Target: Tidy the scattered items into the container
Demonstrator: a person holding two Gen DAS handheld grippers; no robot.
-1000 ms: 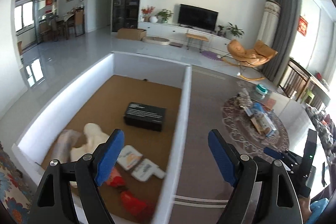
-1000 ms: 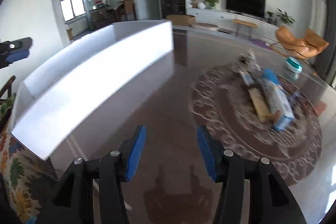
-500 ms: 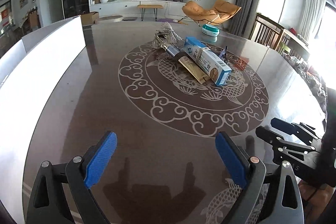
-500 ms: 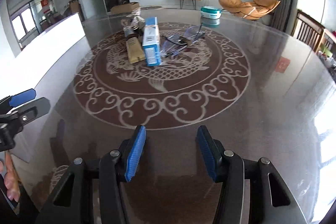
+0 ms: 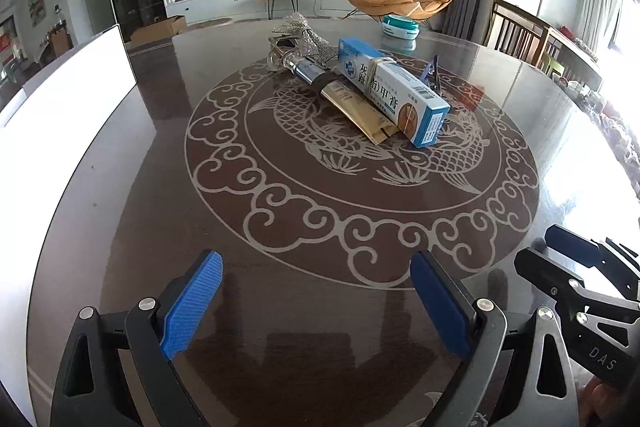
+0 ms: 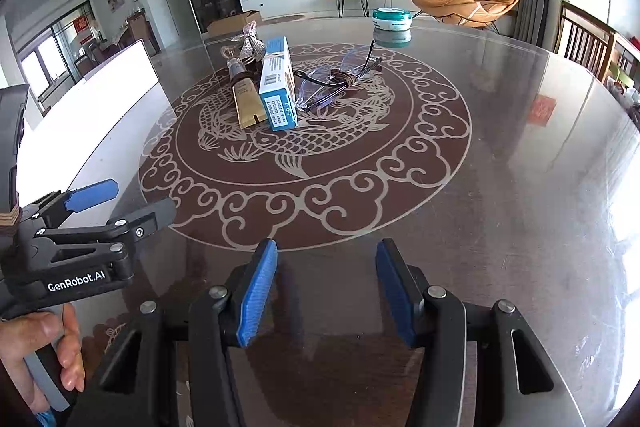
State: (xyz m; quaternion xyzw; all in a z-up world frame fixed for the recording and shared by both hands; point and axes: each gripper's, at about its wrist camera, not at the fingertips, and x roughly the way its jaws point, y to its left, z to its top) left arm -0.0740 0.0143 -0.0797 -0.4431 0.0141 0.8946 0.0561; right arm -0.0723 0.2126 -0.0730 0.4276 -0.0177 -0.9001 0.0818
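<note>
Blue box (image 5: 390,89) well beyond empty left tool (image 5: 316,301), on table (image 5: 280,267)

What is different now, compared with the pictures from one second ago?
The left gripper has swung away from above the white container to face the pile in the middle of the dark patterned table; its jaws have just been opening and hold nothing. The right gripper turned toward the same pile, open and empty. The blue-and-white carton, gold tube and glasses lie untouched.

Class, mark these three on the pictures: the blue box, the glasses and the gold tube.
Blue box (image 5: 390,89), left wrist view, on its printed top face.
Glasses (image 6: 334,83), right wrist view, at the folded frame's middle.
Gold tube (image 6: 247,101), right wrist view, on its flat body.
</note>
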